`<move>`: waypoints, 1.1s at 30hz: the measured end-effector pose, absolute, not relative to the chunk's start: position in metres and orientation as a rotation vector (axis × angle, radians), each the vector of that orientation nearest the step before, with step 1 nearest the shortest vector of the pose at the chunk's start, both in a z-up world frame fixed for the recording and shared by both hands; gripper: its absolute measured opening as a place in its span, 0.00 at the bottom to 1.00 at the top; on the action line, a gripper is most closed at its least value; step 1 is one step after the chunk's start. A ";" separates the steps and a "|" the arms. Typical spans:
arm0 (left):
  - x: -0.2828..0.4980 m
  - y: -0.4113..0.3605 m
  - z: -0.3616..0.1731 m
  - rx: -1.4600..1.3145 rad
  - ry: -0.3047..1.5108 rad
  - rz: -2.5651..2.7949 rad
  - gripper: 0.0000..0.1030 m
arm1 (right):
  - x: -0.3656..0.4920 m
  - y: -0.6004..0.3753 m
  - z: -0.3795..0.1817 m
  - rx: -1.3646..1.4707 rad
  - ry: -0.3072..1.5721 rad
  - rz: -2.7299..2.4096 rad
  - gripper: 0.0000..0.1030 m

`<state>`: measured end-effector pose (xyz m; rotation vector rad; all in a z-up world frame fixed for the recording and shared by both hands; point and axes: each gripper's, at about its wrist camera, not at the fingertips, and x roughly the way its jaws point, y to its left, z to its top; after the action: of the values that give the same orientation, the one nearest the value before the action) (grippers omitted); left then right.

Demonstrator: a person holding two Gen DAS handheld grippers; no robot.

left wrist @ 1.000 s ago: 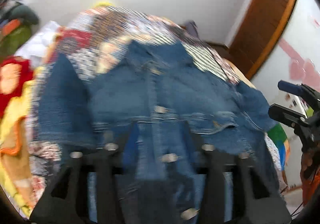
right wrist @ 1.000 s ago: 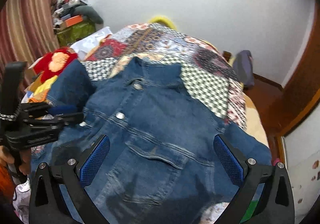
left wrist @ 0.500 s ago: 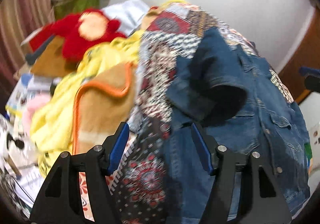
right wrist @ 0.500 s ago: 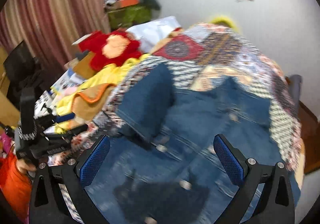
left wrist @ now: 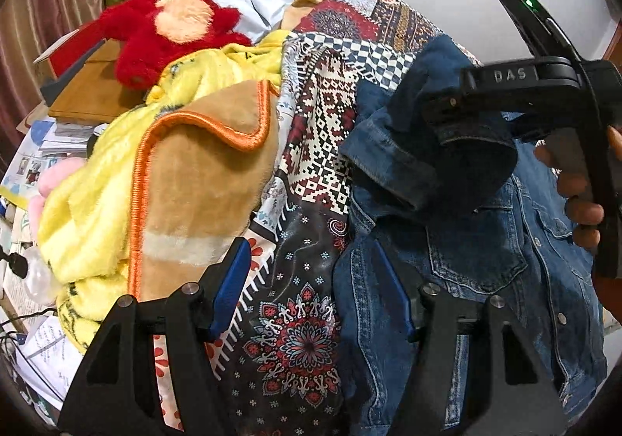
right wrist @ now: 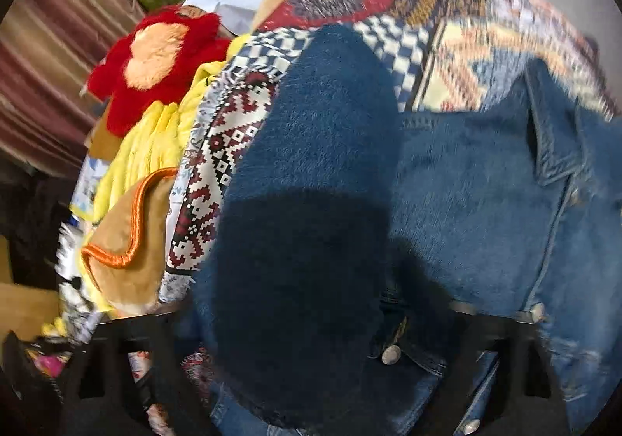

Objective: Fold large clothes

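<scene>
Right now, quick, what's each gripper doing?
Left gripper: open, nothing held, at the denim jacket's edge.
Right gripper: closing around the jacket sleeve; grip cannot be told.

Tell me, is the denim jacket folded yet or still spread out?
Mostly spread. The denim jacket lies front-up on the patchwork bedspread, buttons and chest pocket showing; only its sleeve is bunched over the shoulder.

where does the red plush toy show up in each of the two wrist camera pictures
Left wrist view: the red plush toy sits upper left, above the yellow blanket.
Right wrist view: the red plush toy is again upper left, left of the denim jacket's sleeve.
Shared landmark: the orange-trimmed tan blanket lies below the toy in both.
</scene>
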<state>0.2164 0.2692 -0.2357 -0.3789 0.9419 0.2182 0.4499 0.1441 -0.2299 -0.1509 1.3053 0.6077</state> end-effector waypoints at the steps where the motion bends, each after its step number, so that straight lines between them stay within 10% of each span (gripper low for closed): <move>1: 0.218 0.269 -0.237 -0.379 0.945 0.215 0.62 | 0.452 0.140 -0.231 -0.144 1.308 0.612 0.45; 7: 0.233 0.262 -0.239 -0.367 0.950 0.199 0.62 | 0.456 0.084 -0.212 -0.115 1.231 0.657 0.17; 33: 0.355 0.182 -0.265 -0.797 1.075 -0.086 0.62 | 0.429 -0.166 -0.195 -0.262 1.070 0.381 0.17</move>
<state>0.3548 0.1822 -0.2648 -0.7969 1.0752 -0.0856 0.4292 -0.1657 -0.1946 -0.2624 1.0699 0.3815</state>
